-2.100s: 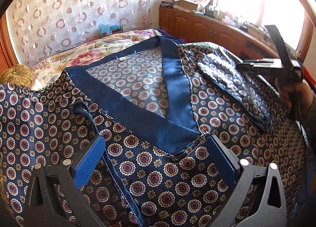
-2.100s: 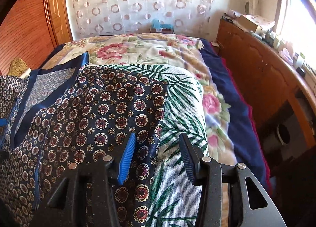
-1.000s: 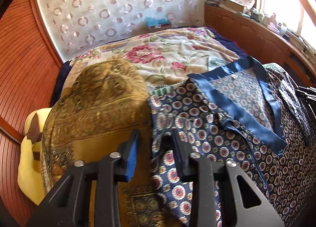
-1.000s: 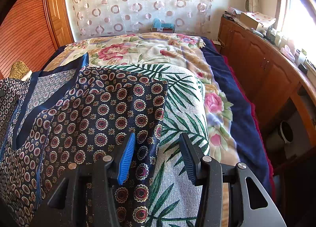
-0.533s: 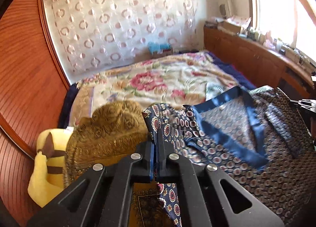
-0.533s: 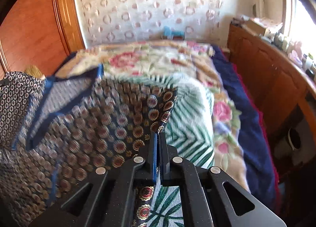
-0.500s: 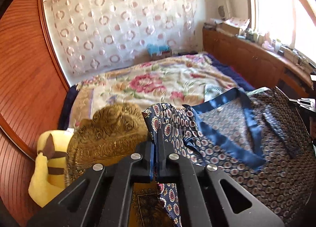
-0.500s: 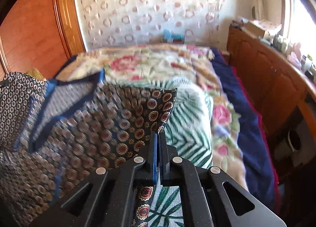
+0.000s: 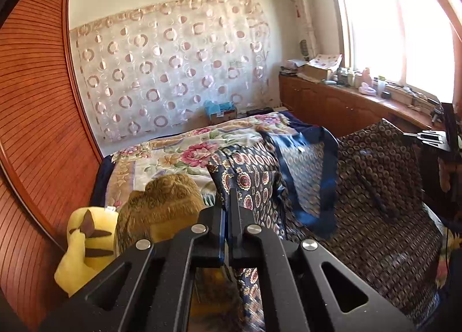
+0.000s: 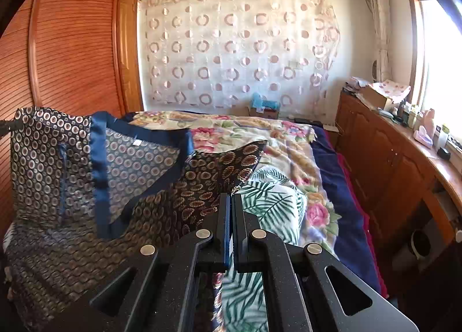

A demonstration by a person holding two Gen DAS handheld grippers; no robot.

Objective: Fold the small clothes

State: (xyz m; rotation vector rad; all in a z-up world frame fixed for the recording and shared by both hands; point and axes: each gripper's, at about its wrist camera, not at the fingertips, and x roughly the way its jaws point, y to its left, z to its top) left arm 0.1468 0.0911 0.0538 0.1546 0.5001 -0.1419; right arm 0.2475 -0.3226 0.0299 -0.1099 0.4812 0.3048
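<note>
In the left wrist view my left gripper (image 9: 227, 202) pinches one edge of the navy silky medallion-print garment with blue trim (image 9: 361, 187), raising it off the floral bedspread (image 9: 173, 155) so it hangs open. In the right wrist view my right gripper (image 10: 231, 207) clamps the opposite edge, spreading the cloth taut for folding.

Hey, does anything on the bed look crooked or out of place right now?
Nothing spilled or damaged. The patterned navy garment is not flat: both tongs, left and right, are shut on its edges and hold it above the floral bedspread, so it sags unevenly, its blue-trimmed neckline drooping.
</note>
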